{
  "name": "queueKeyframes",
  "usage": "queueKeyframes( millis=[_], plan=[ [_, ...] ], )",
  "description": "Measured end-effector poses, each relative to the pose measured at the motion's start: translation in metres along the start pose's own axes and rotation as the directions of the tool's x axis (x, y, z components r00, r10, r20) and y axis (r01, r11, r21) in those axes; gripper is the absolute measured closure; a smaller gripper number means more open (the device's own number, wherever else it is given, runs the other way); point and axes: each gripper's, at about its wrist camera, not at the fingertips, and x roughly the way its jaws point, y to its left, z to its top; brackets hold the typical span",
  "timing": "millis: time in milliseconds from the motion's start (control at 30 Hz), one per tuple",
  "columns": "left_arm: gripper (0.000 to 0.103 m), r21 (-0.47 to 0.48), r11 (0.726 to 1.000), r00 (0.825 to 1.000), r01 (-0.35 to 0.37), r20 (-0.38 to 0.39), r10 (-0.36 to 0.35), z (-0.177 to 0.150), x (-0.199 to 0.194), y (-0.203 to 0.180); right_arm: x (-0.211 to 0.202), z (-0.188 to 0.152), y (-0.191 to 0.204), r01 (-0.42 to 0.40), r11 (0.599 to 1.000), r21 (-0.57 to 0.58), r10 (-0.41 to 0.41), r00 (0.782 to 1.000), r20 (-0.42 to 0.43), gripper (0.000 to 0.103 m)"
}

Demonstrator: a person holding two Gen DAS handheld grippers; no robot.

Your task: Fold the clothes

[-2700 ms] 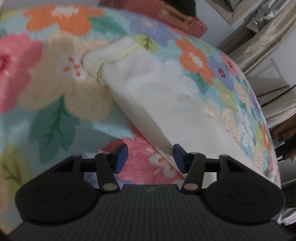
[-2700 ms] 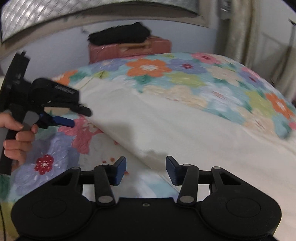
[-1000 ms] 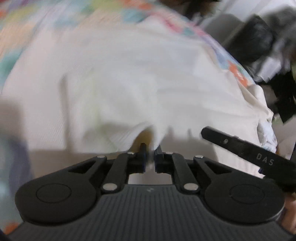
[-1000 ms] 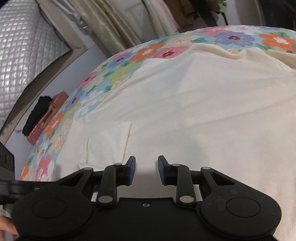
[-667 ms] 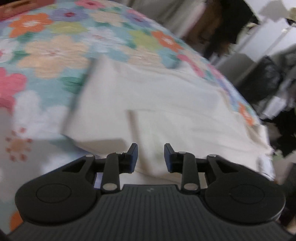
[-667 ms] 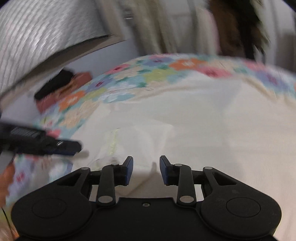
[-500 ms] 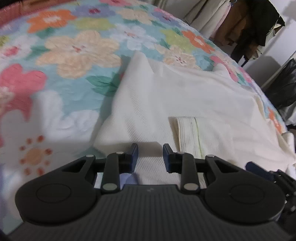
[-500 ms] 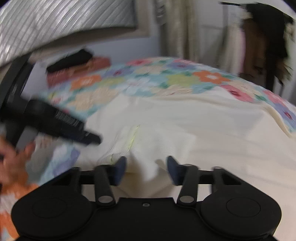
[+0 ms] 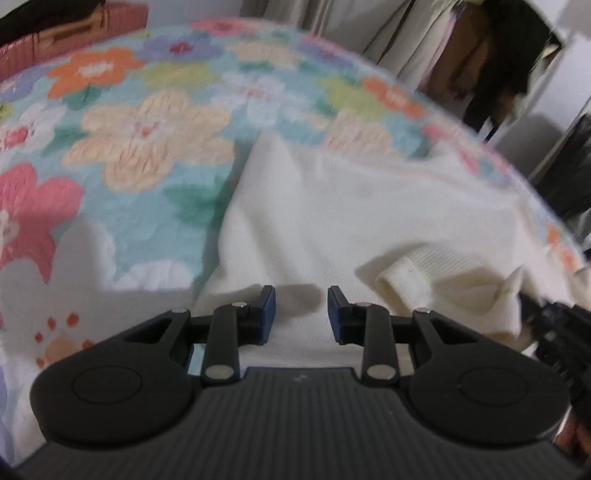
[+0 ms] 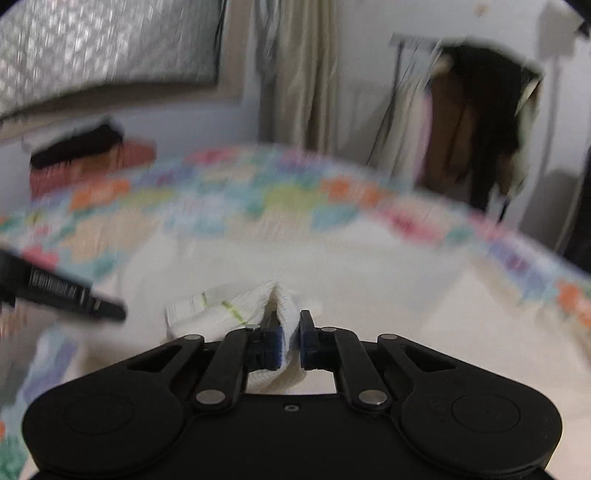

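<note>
A cream knitted garment [image 9: 351, 206] lies spread on a floral bedspread [image 9: 140, 133]. My left gripper [image 9: 301, 310] is open and empty, low over the garment's near edge. A ribbed sleeve cuff [image 9: 424, 273] is lifted to its right. My right gripper [image 10: 291, 341] is shut on that cuff [image 10: 236, 306], which has a thin green stripe and bunches up between the jaws. The right gripper's body shows at the right edge of the left wrist view [image 9: 557, 332]. The left gripper shows at the left of the right wrist view [image 10: 62, 291].
A reddish suitcase [image 9: 74, 33] with dark cloth on it stands behind the bed. Curtains [image 10: 295, 74] and hanging clothes [image 10: 476, 122] are at the far side. A quilted headboard [image 10: 92, 48] is upper left. The right wrist view is motion blurred.
My right gripper has closed on the sleeve cuff and lifted it off the garment. My left gripper let go earlier and stays open, now a little wider.
</note>
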Motion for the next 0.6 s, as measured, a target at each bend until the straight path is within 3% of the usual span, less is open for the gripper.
queueKeyframes(
  millis=[100,133,200,267,333,400,500,600],
  plan=[
    [0.058,0.037,0.997,0.998,0.066,-0.001,-0.066,-0.002,-0.006,-0.010,-0.028,0.008,-0.030,0.093,0.994,0.059,-0.099,0.989,0.112,0.094],
    [0.053,0.050,0.994,0.995,0.095,-0.011,-0.095,-0.003,-0.007,-0.014,-0.032,0.004,-0.041,0.107,0.989,0.102,-0.116,0.989,0.096,0.092],
    [0.043,0.088,0.986,0.989,0.139,-0.056,-0.135,-0.007,0.001,-0.025,-0.019,-0.009,-0.071,0.114,0.974,0.193,-0.113,0.993,-0.016,0.091],
    [0.042,0.136,0.985,0.992,0.103,-0.090,-0.092,-0.013,0.011,-0.033,-0.005,-0.026,-0.092,0.138,0.965,0.223,-0.117,0.987,-0.107,0.091],
    [0.043,0.172,0.983,0.992,0.066,-0.118,-0.046,-0.020,0.021,-0.038,0.004,-0.040,-0.105,0.184,0.962,0.202,-0.145,0.970,-0.193,0.088],
    [0.043,0.152,0.986,0.991,0.060,-0.125,-0.041,-0.020,0.026,-0.035,-0.001,-0.047,-0.114,0.217,0.955,0.201,-0.174,0.962,-0.212,0.079],
    [0.043,0.094,0.993,0.991,0.068,-0.123,-0.056,-0.016,0.026,-0.029,-0.010,-0.045,-0.108,0.207,0.964,0.164,-0.178,0.968,-0.176,0.076],
    [0.044,0.066,0.995,0.989,0.072,-0.133,-0.063,-0.017,0.029,-0.023,-0.023,-0.038,-0.094,0.239,0.970,0.043,-0.234,0.967,-0.099,0.065]
  ],
)
